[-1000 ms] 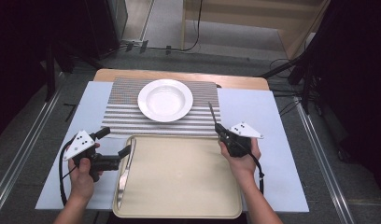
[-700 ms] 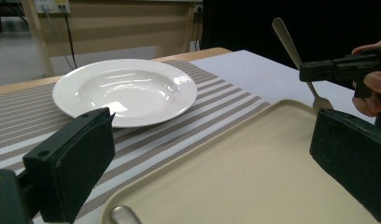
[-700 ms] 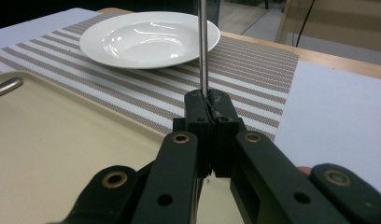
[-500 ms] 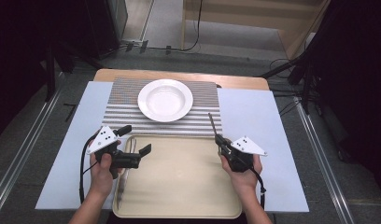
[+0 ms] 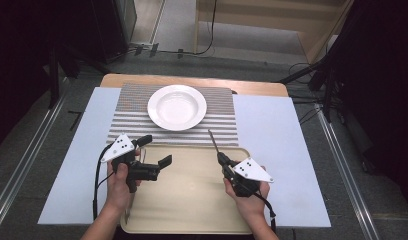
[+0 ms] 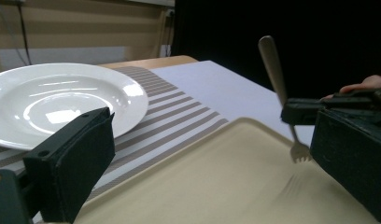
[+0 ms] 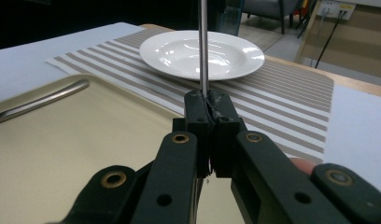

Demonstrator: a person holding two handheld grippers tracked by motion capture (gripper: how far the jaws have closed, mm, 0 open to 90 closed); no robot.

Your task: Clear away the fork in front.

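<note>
A table (image 5: pixel 292 150) covered by a pale blue-white sheet carries a grey-and-white striped placemat (image 5: pixel 132 125) of woven-looking cloth, and nearer the person a large beige tray (image 5: pixel 192 210), smooth, matte plastic with rounded corners and a low raised rim. On the placemat, beyond both grippers, sits a round white plate (image 5: pixel 177 107), glossy ceramic with a shallow well, breakable if knocked.

The right hand-held gripper (image 5: pixel 223 159) hangs over the tray's right half, its jaws clamped tight on a metal fork (image 6: pixel 278 88). It grips the fork low on the neck, tines hanging just under the jaws above the tray, the long slim handle rising forward toward the plate. The fork looks light, rigid and slick (polished steel gives pads little to bite on), so a hold near the neck suits carrying, though the long free handle could swing or pivot in the pinch.

The left hand-held gripper (image 5: pixel 156 150) hovers over the tray's left edge with jaws spread wide and nothing between them. Just below it, along the tray's left rim, lies another piece of metal cutlery (image 7: pixel 37 103), thin and flat, which kind I cannot tell.
</note>
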